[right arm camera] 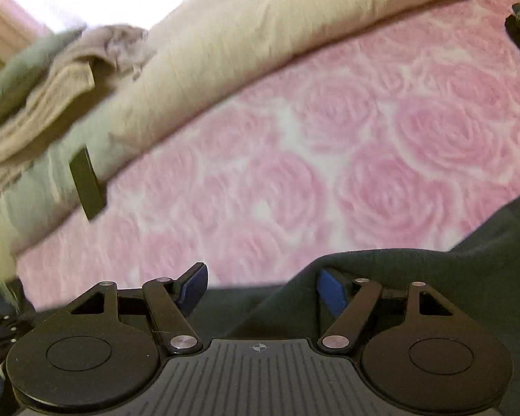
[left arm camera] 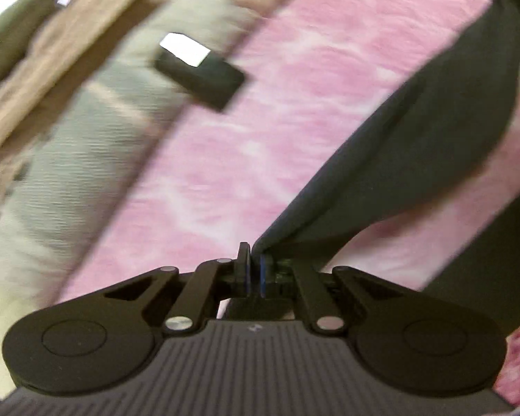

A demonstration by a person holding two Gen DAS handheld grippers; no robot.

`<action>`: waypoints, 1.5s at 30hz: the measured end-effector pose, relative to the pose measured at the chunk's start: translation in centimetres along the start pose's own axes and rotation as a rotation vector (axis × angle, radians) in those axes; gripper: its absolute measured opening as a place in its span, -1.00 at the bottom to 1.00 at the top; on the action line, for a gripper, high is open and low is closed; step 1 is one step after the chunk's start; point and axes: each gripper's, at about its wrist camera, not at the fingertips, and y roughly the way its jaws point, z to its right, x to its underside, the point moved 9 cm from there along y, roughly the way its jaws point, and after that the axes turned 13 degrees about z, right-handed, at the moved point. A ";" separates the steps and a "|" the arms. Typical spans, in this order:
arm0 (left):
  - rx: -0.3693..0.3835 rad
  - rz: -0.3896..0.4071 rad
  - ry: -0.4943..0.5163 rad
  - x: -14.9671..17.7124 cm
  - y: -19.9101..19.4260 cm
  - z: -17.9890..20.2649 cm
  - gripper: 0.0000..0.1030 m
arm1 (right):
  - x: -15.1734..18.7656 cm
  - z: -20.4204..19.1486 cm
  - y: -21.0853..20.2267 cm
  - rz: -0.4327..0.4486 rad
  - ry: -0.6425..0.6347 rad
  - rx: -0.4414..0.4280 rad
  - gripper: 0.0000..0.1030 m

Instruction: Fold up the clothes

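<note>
A dark green garment (left arm camera: pixel 430 138) hangs stretched over a pink rose-patterned bed cover (left arm camera: pixel 260 131). My left gripper (left arm camera: pixel 254 267) is shut on an edge of this garment and holds it lifted off the bed. In the right wrist view the same dark garment (right arm camera: pixel 433 277) lies bunched under and between the blue-padded fingers (right arm camera: pixel 331 291). My right gripper (right arm camera: pixel 260 284) is open, with the cloth draped over its right finger. The view is blurred by motion.
A beige duvet (right arm camera: pixel 260 34) lies rolled along the far side of the bed cover (right arm camera: pixel 329 159). Folded tan and grey clothes (right arm camera: pixel 52 90) are stacked on it at the left. A small black box (left arm camera: pixel 201 69) lies at the duvet's edge, also in the right wrist view (right arm camera: pixel 86 183).
</note>
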 end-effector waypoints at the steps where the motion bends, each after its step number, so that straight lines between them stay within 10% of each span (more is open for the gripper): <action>1: -0.038 0.007 0.029 0.2 -0.2 -1.3 -0.89 | -0.1 -0.5 0.1 0.013 -0.003 -0.003 0.40; 13: 0.053 -0.071 0.030 3.6 1.4 2.2 -0.31 | 8.5 1.9 -5.2 -0.066 0.046 0.155 0.40; 23: 0.361 0.120 0.154 -6.0 2.2 17.4 0.00 | 13.2 7.7 -9.3 -0.122 0.156 0.274 0.40; 35: 0.303 0.073 0.142 -8.9 8.4 17.2 -0.06 | 4.9 6.6 -6.0 -0.076 -0.271 0.143 0.40; 45: 0.272 0.028 0.142 -9.7 11.6 18.5 -0.07 | -3.5 19.7 -3.2 -0.058 -0.237 0.285 0.40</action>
